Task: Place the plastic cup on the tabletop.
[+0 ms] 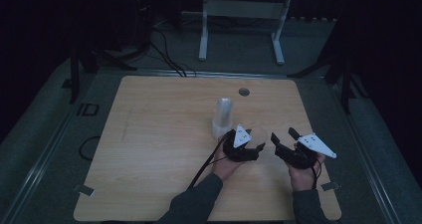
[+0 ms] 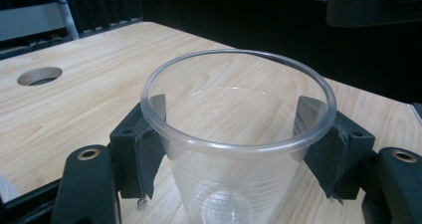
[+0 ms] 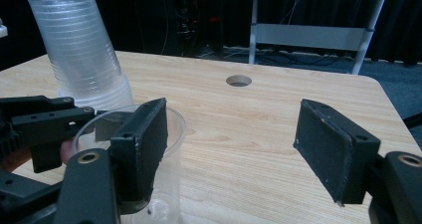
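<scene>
A wooden table [image 1: 164, 149] occupies the centre of the high view, with a round hole [image 1: 244, 91] near its far edge and a white frame stand [image 1: 242, 15] on the floor beyond it. Two sleeved forearms enter from the bottom of that view.

A stack of clear cups [image 1: 222, 116], mouth down, stands near the table's middle; the right gripper view shows its ribbed walls [image 3: 79, 45] tilted slightly, a detail too faint from above.

The left gripper [image 1: 247, 145] lies just in front of the stack, the right gripper [image 1: 284, 140] near it to the right.

A single clear cup [image 2: 239, 149] sits upright between the left gripper's jaws. The left gripper view shows both pads [image 2: 149, 149] pressed against its wall just below the rim, the jaws about half closed on it. From the high view this cup is only a pale blur [image 1: 259, 136]. The right gripper view shows it [image 3: 164, 134] beside that gripper's left jaw, partly hidden behind it.

The right gripper's jaws [image 3: 231, 144] stand wide apart with bare table between them; whether its left jaw touches the cup cannot be told.
</scene>
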Available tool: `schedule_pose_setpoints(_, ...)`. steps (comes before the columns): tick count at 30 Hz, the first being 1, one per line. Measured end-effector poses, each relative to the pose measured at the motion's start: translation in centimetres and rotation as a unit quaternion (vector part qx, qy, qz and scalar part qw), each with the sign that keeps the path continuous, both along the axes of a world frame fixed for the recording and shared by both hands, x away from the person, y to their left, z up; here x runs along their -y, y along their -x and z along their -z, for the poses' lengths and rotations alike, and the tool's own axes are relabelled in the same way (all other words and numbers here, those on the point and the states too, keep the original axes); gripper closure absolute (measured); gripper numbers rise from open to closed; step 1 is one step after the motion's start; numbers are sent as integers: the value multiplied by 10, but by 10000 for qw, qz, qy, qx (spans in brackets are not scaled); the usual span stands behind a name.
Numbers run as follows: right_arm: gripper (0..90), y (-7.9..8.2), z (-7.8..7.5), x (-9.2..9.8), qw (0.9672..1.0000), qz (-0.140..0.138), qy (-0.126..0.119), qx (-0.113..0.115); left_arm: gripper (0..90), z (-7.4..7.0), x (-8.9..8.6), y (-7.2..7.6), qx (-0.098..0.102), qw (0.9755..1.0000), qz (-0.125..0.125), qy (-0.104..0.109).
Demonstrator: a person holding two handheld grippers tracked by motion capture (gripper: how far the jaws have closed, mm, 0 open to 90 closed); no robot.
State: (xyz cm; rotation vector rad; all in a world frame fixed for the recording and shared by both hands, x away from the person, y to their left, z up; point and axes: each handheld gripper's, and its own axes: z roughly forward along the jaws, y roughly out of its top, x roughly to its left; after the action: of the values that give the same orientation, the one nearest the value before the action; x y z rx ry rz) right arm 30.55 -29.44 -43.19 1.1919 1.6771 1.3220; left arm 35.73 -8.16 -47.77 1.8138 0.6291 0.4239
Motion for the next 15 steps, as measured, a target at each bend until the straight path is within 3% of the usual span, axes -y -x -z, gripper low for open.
schedule_pose_setpoints(15,287,0,0,-1,10000,-8,4,-2,280,6,0,-2,-149,9999,23,-57)
